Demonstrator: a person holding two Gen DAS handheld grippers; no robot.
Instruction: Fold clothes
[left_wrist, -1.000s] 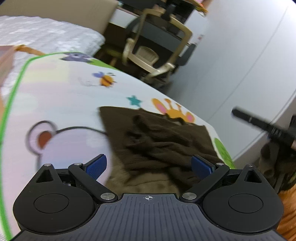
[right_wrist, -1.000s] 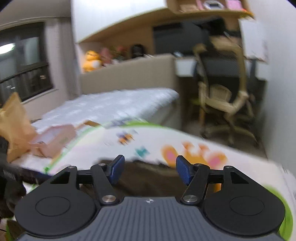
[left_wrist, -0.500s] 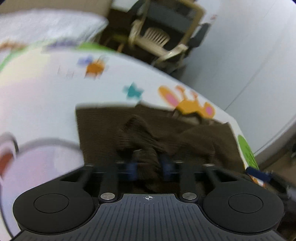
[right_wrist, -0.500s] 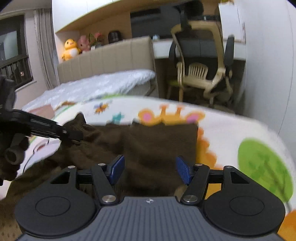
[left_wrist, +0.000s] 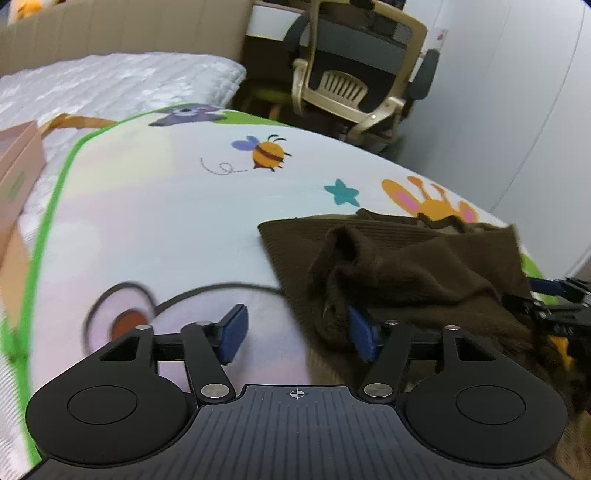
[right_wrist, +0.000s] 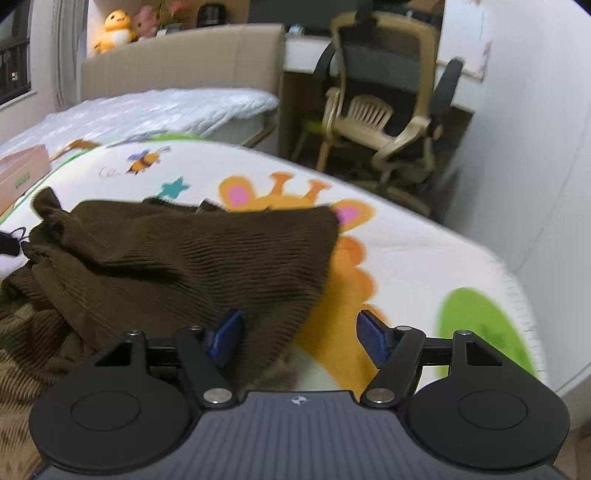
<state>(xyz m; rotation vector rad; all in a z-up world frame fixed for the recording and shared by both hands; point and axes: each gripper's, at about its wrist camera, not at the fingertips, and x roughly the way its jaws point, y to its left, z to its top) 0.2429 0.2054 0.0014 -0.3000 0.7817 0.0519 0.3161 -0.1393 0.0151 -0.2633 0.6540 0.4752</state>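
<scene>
Blue-padded fingers (left_wrist: 233, 334) of the left gripper (left_wrist: 297, 338) stand apart and are opening. In the left wrist view, the edge of the brown knitted garment (left_wrist: 406, 266) lies between them, bunched against the right-hand pad; neither pad presses it. The garment is crumpled on the cartoon play mat (left_wrist: 166, 221), just below the mat's orange rabbit (left_wrist: 432, 201) and right of its printed bear face. The right gripper's black tip (left_wrist: 554, 302) shows at the garment's far right edge. An office chair (left_wrist: 354, 74) stands beyond the mat.

From the right wrist view, the right gripper (right_wrist: 299, 338) also has its fingers (right_wrist: 373, 338) apart and widening. The garment (right_wrist: 192, 258) covers the left part of the rabbit print (right_wrist: 295, 195), and its lower right corner drapes over the left pad into the gap without being pinched. A pink box (right_wrist: 22, 173) sits at the mat's left edge.
</scene>
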